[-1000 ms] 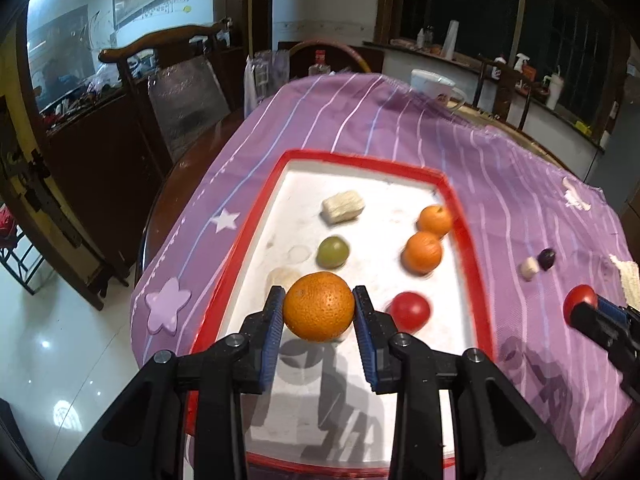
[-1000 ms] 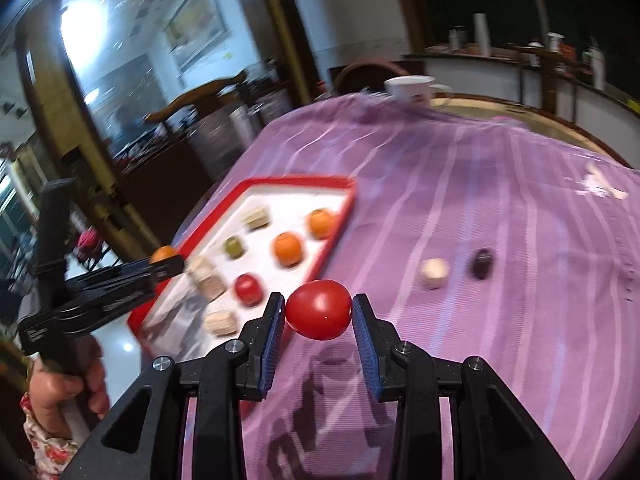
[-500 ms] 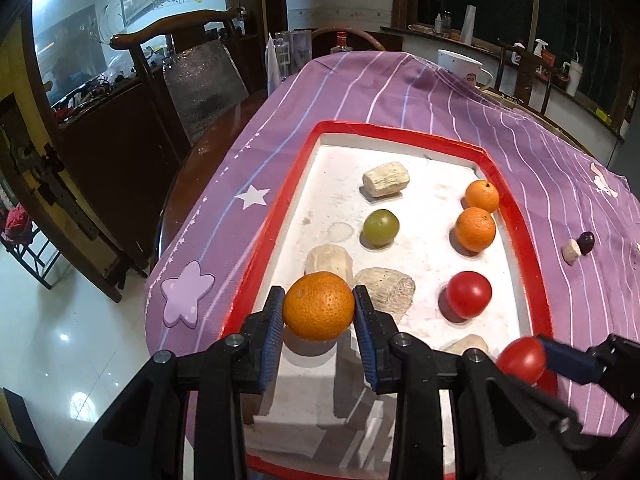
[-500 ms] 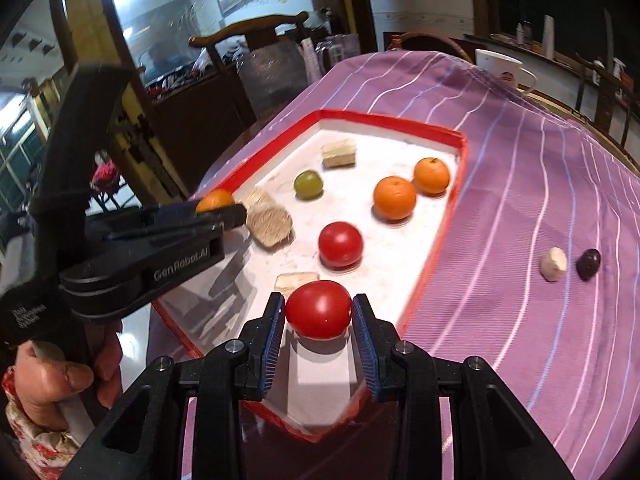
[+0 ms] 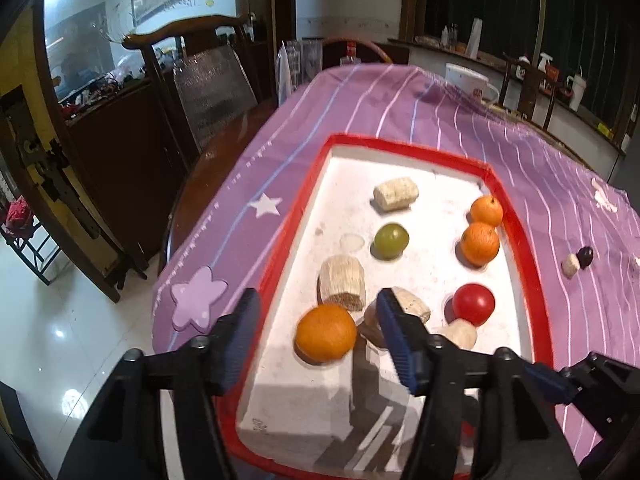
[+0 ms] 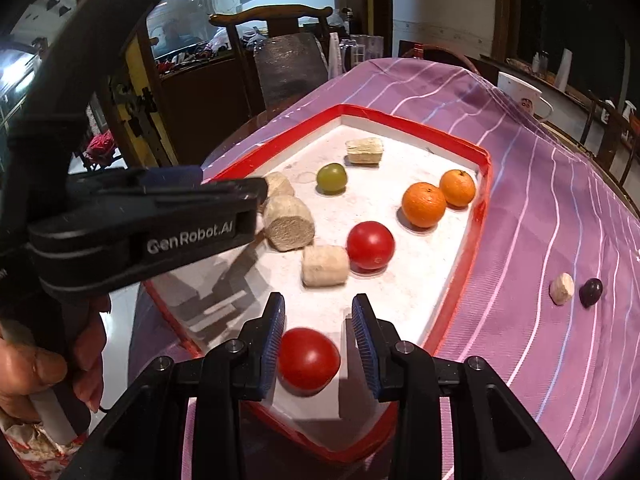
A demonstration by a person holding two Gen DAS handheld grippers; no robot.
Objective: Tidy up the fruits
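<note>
Between the opening left gripper [image 5: 318, 334] jaws, a released round orange [image 5: 326, 333] sits firm, rollable; right gripper [image 6: 318, 342] grasps a soft red tomato [image 6: 308, 360] at its sides.

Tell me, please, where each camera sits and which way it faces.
Left wrist: on the left gripper, jaws opening around the orange, looking down at the red-rimmed tray; its two fingers show.
Right wrist: on the right gripper, looking down at the tray's near end, a tomato between its fingers; the person's hand shows at left.
Shared: tray, green fruit, purple cloth.
</note>
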